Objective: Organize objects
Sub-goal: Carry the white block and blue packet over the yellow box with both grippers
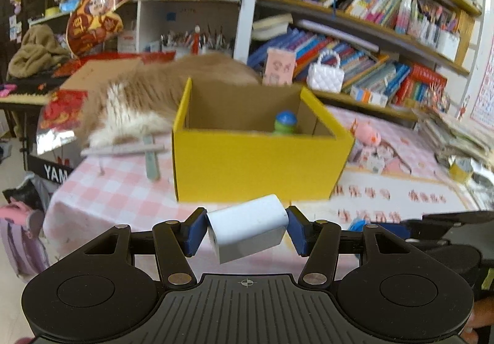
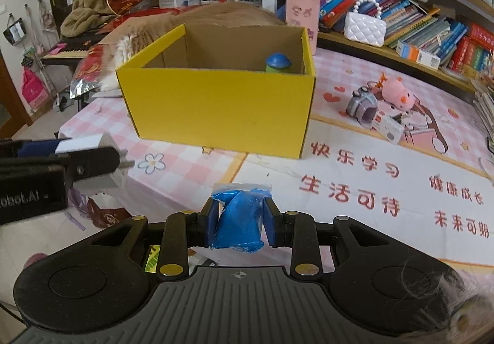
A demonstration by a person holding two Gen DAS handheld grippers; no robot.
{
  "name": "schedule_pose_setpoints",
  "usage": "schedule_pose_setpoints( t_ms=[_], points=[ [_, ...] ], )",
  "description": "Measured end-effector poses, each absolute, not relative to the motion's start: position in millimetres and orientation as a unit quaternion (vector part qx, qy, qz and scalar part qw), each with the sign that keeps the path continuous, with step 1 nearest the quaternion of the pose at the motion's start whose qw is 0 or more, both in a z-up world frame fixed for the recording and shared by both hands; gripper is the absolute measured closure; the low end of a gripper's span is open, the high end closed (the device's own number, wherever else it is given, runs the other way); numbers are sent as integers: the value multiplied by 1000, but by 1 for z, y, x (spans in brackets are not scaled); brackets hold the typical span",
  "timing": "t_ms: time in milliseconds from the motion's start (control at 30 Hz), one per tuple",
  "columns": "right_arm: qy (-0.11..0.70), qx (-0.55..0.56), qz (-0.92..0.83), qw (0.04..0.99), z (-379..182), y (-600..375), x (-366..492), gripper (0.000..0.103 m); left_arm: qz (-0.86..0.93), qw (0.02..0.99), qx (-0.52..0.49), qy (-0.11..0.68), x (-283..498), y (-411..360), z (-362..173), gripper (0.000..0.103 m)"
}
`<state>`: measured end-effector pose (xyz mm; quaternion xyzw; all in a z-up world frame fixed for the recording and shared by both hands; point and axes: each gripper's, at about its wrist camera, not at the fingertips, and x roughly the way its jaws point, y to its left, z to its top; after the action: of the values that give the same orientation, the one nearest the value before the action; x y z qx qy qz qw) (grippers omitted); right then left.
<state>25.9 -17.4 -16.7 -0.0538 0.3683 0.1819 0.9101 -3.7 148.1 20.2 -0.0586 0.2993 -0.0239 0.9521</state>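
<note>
My left gripper is shut on a white plug adapter, held above the table in front of the yellow open box. The adapter also shows in the right wrist view, its prongs pointing right. My right gripper is shut on a blue plastic bag, held above the table before the yellow box. A green toy with a blue cap stands inside the box at its right rear; it also shows in the left wrist view.
A furry cat lies behind the box at the left. A pink plush pig, a grey toy and a small white card lie right of the box. Bookshelves line the back. The table edge drops off at the left.
</note>
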Motion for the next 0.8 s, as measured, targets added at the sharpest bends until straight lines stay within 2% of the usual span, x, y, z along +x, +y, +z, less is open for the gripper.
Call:
schedule_pose_setpoints(
  t_ms=[367, 800],
  points=[
    [283, -19, 175, 943, 34, -22, 85, 75, -14, 973, -44, 226, 47, 153, 63, 48],
    [265, -30, 198, 943, 43, -11, 175, 75, -7, 967, -27, 253, 135, 143, 48, 48]
  ],
)
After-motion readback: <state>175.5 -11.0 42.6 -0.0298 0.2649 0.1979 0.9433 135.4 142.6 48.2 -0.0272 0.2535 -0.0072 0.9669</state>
